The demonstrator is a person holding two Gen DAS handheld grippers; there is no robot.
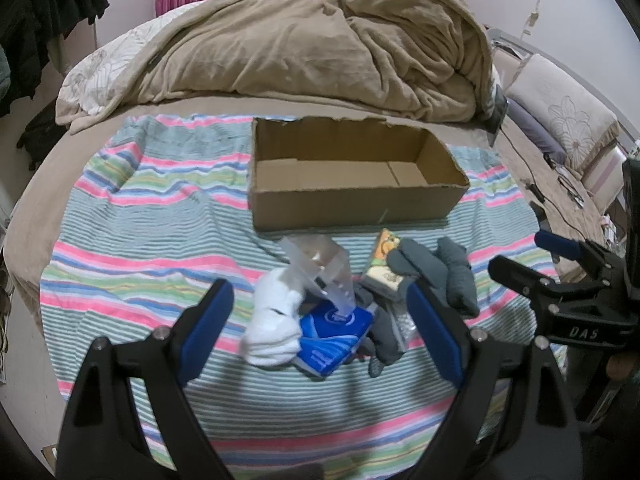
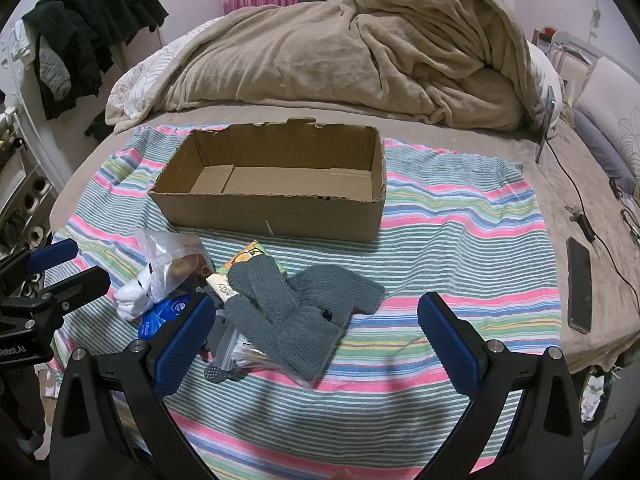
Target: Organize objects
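Observation:
An open, empty cardboard box stands on a striped cloth on the bed. In front of it lies a pile: white socks, a blue packet, a clear plastic bag, a yellow cartoon packet, and grey knit gloves. My left gripper is open, its jaws either side of the socks and blue packet. My right gripper is open just over the gloves, holding nothing.
A heaped tan blanket lies behind the box. A black phone and cables lie on the bed at the right. Dark clothes hang at the left. Pillows sit far right.

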